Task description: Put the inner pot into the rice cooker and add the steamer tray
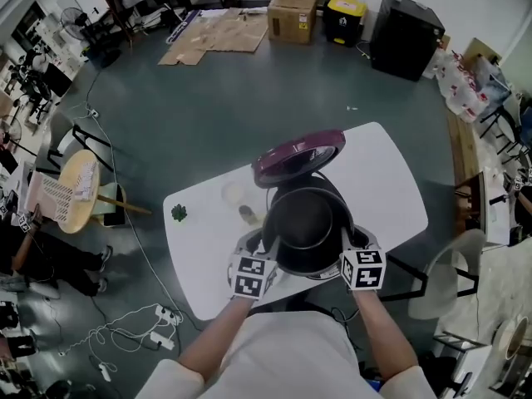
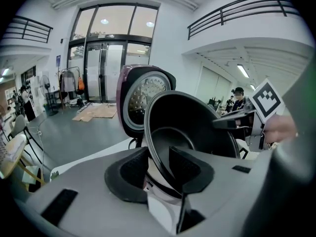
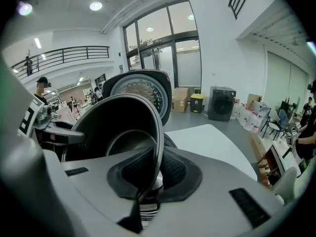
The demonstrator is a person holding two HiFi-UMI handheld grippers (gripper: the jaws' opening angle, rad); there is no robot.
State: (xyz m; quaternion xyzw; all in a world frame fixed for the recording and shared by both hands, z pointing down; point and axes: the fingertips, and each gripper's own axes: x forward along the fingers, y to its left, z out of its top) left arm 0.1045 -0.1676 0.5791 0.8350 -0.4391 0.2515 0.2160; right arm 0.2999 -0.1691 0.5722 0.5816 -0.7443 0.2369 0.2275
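Observation:
I hold the black inner pot [image 1: 306, 227] by its rim from both sides. My left gripper [image 1: 268, 245] is shut on the pot's left rim, and my right gripper [image 1: 344, 241] is shut on the right rim. In the left gripper view the rim of the pot [image 2: 192, 127] runs between the pads of the left gripper [image 2: 158, 164]. The right gripper [image 3: 157, 169] pinches the thin rim of the pot [image 3: 113, 127] likewise. Just behind the pot stands the rice cooker with its maroon lid [image 1: 298, 156] raised. The pot hides most of the cooker's body.
The white table [image 1: 391, 181] carries a small green thing [image 1: 179, 213] and two small round items [image 1: 234, 193] at its left. A round stool [image 1: 75, 181] and floor cables [image 1: 125, 331] lie to the left. A black chair frame [image 1: 416, 281] stands at the table's right.

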